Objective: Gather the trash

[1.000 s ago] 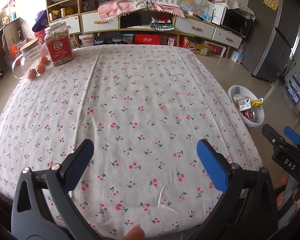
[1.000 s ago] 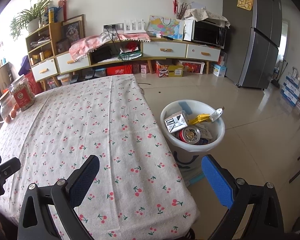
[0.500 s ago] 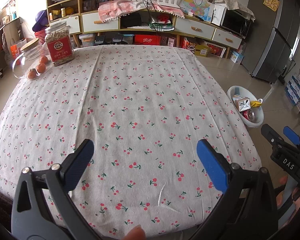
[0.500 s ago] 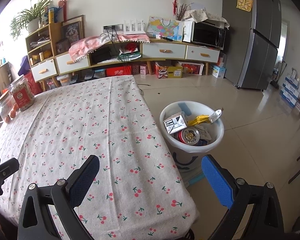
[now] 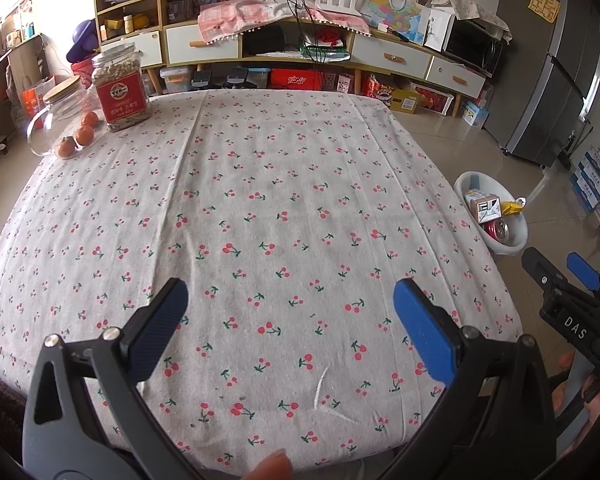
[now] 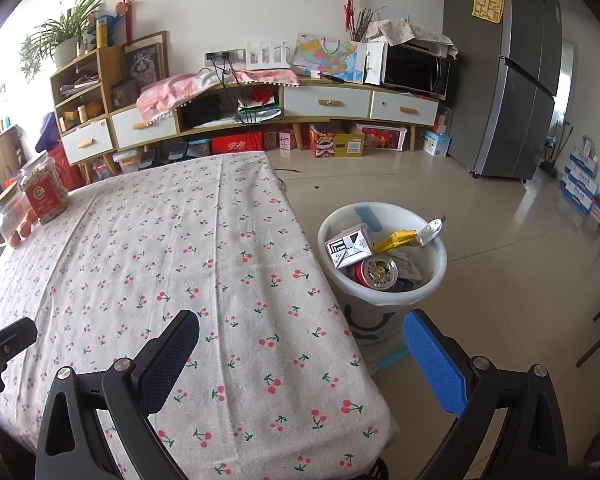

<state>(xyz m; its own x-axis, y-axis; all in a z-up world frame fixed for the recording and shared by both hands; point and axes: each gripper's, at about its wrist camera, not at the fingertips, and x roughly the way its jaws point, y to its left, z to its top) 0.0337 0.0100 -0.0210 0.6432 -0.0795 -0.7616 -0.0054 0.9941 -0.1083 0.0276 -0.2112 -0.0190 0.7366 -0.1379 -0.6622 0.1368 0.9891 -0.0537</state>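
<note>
1. At the far left corner of the table (image 5: 284,200) stand a glass jug (image 5: 56,120) with a wooden lid, three oranges (image 5: 78,138) beside it, and a plastic jar (image 5: 120,88) with a red label. None of these looks like trash, so they are best left alone.
2. The left gripper (image 5: 288,320) hovers over the near edge of the cherry-print tablecloth (image 5: 260,160), its fingers spread wide with nothing between them.
3. The right gripper (image 6: 300,356) hangs over the table's right corner, likewise spread and empty.
4. The trash sits in the white bin (image 6: 436,276) on the floor just beside the table's right edge: a small carton (image 6: 348,246), a drink can (image 6: 378,272) and a yellow wrapper (image 6: 398,238) are visible inside.
5. No loose litter shows on the cloth, so collecting appears essentially finished. A good last step is a slow scan of the cloth and floor before stopping.
6. The cloth has soft creases and one loose white thread near the front.
7. Beyond, a long sideboard (image 6: 260,116) carries clutter, with a microwave (image 6: 416,70) and a tall grey fridge (image 6: 516,80) to the right on a glossy tiled floor (image 6: 500,240).
</note>
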